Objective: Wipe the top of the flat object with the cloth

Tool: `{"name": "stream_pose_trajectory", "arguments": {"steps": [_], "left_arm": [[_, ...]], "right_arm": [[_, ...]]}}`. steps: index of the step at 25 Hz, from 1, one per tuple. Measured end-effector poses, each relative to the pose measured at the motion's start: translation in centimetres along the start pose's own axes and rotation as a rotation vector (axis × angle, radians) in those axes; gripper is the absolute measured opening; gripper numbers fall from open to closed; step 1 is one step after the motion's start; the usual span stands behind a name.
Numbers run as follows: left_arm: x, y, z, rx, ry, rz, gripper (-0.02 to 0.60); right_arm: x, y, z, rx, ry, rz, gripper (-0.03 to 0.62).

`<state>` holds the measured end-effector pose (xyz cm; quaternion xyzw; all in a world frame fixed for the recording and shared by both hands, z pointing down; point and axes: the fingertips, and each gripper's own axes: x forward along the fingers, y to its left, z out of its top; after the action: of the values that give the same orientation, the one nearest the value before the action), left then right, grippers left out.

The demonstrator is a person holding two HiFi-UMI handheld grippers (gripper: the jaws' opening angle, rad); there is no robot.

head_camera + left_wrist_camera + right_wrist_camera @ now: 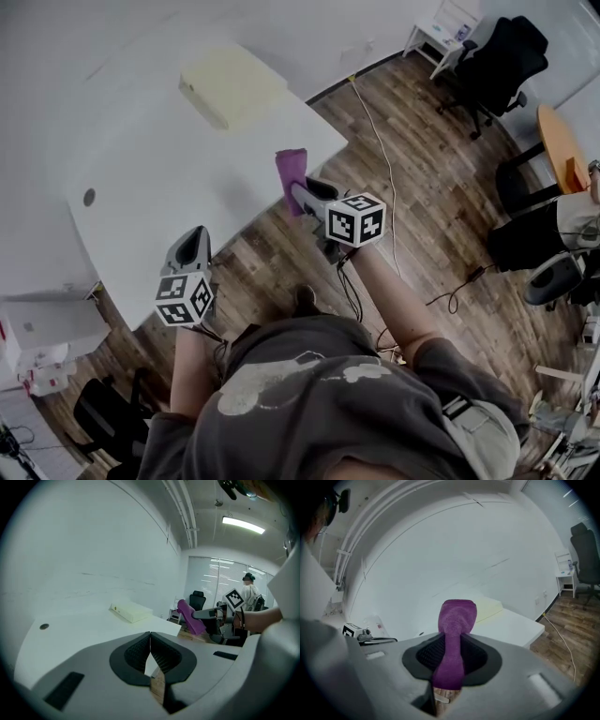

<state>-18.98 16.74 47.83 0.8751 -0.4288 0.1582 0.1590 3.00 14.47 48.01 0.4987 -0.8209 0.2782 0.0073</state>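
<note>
A black office chair stands on the wooden floor near an orange table.

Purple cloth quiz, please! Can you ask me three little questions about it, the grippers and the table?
1. True or false: the left gripper holds the purple cloth.
2. Where does the pale yellow flat object lie? A) in a sink B) on the white table C) inside a drawer
3. Fill in: the left gripper's jaws are ___, with nothing between them.

Key:
1. False. The right gripper holds it.
2. B.
3. Shut.
</note>
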Motion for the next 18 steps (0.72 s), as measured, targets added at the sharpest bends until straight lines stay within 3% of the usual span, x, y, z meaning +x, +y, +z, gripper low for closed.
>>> {"name": "stream_pose_trajectory", "arguments": {"steps": [12, 18], "left_arm": [[3.1, -2.6, 0.4, -0.035, -0.007, 0.103, -0.002], [3.9, -0.8, 0.6, -0.052, -0.004, 0.128, -0.002]], "right_arm": [[1.3, -4.5, 2.7, -0.009, 0.036, 0.103, 0.097], [3.6, -5.7, 2.7, 0.026, 0.045, 0.103, 0.097]]}}
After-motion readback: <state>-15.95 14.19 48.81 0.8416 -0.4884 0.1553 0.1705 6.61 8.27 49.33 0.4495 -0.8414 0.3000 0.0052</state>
